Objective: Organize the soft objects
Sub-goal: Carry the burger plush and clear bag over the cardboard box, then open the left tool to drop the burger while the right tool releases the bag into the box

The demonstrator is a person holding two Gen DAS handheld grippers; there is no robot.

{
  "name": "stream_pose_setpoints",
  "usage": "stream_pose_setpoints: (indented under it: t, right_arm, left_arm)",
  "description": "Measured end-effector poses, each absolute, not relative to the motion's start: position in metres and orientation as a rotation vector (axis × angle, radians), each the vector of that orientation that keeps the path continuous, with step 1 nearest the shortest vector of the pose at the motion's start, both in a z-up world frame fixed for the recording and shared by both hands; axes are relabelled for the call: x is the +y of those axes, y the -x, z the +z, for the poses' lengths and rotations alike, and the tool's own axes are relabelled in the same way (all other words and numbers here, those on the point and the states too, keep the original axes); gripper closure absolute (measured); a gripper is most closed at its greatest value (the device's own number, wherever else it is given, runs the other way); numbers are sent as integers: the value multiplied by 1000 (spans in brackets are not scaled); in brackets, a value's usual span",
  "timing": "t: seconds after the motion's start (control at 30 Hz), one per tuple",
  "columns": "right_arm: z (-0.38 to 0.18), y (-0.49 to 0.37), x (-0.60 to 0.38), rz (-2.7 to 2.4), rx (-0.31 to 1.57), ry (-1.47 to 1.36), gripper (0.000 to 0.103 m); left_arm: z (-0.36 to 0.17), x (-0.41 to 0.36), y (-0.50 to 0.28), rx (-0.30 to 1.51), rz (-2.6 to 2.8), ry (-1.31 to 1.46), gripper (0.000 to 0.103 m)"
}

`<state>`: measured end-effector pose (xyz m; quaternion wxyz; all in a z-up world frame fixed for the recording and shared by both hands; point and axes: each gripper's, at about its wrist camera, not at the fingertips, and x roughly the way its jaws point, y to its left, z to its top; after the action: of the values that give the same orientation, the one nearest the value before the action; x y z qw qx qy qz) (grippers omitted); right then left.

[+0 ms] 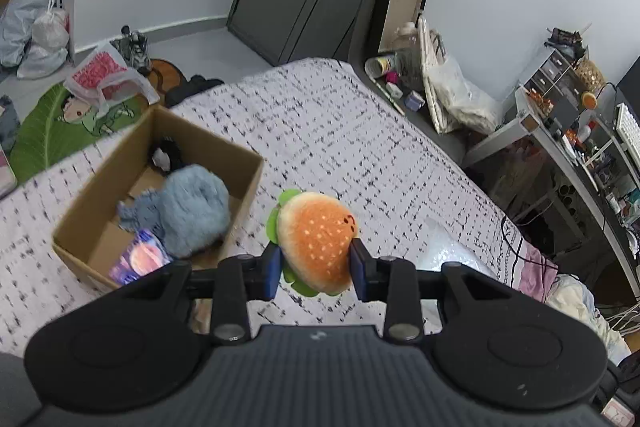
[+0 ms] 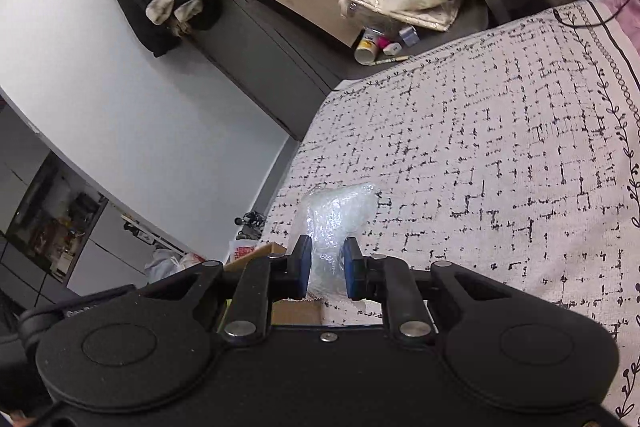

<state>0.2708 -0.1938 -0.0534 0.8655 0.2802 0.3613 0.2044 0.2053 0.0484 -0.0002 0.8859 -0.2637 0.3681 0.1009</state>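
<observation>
My left gripper (image 1: 316,259) is shut on an orange hamburger plush (image 1: 318,237) with green felt lettuce, held above the bed to the right of an open cardboard box (image 1: 240,195). In the box lie a blue fluffy plush (image 1: 188,211), a black and white toy (image 1: 166,155) and a purple packet (image 1: 140,259). My right gripper (image 2: 327,267) is shut on a clear bubble wrap bundle (image 2: 338,215), held over the bed's left edge. A corner of the box (image 2: 256,253) shows behind its left finger.
The bed (image 1: 360,131) has a white cover with black marks; it also shows in the right wrist view (image 2: 480,155). More bubble wrap (image 1: 452,251) lies on it at the right. A desk (image 1: 560,147) stands right of it. Bags (image 1: 104,79) and a green rug (image 1: 44,135) lie on the floor.
</observation>
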Motion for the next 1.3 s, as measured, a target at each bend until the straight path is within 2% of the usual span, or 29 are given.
stream_pose_setpoints:
  t: [0.3,0.63,1.3]
  right_arm:
    - [-42,-264,-183,430,724,-561,86]
    - [-32,-258,-163,461,691,-527,86]
    - [-41,-261,-99,486,726,-406,86]
  left_arm:
    - [21,83,-193,728,217,532,69]
    - [16,121,-184,724,225,535,69]
    - [-50,187,-190,858,249,579,69]
